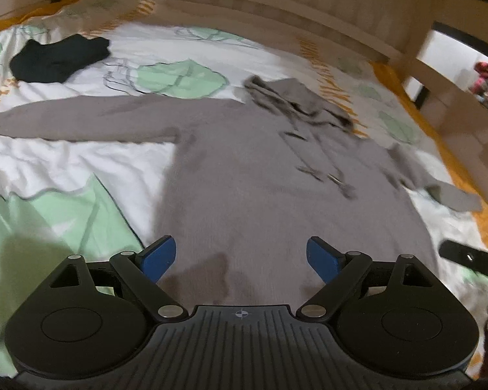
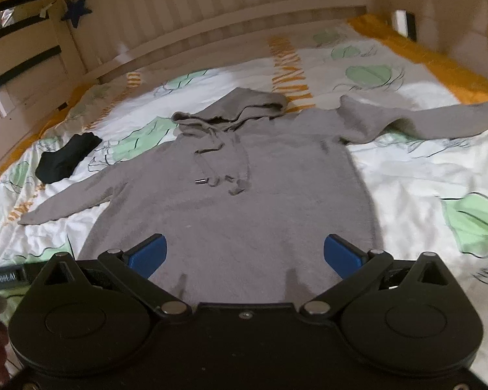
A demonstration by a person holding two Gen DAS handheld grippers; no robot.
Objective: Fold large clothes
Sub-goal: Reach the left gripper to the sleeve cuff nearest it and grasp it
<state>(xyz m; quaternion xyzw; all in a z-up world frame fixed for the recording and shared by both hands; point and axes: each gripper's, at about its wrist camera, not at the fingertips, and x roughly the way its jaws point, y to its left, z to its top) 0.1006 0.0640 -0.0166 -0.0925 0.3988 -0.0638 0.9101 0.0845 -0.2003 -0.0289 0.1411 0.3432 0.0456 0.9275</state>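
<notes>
A grey hoodie [image 1: 244,175] [image 2: 237,201] lies flat and face up on the bed, hood towards the far wall, drawstrings loose on the chest. One sleeve [image 1: 81,120] stretches out to the left, the other sleeve [image 2: 423,120] to the right. My left gripper [image 1: 240,256] hovers open over the hoodie's lower left part, nothing between its blue pads. My right gripper [image 2: 245,255] hangs open above the lower body of the hoodie, also holding nothing. Part of the right gripper's body [image 1: 468,258] shows at the right edge of the left wrist view.
The bed carries a white quilt [image 2: 406,178] with green leaf prints and orange edging. A small black garment [image 1: 58,58] [image 2: 65,159] lies at the far left. A pale wooden slatted wall [image 2: 211,6] borders the far side, with a blue star [image 2: 76,9] hanging on it.
</notes>
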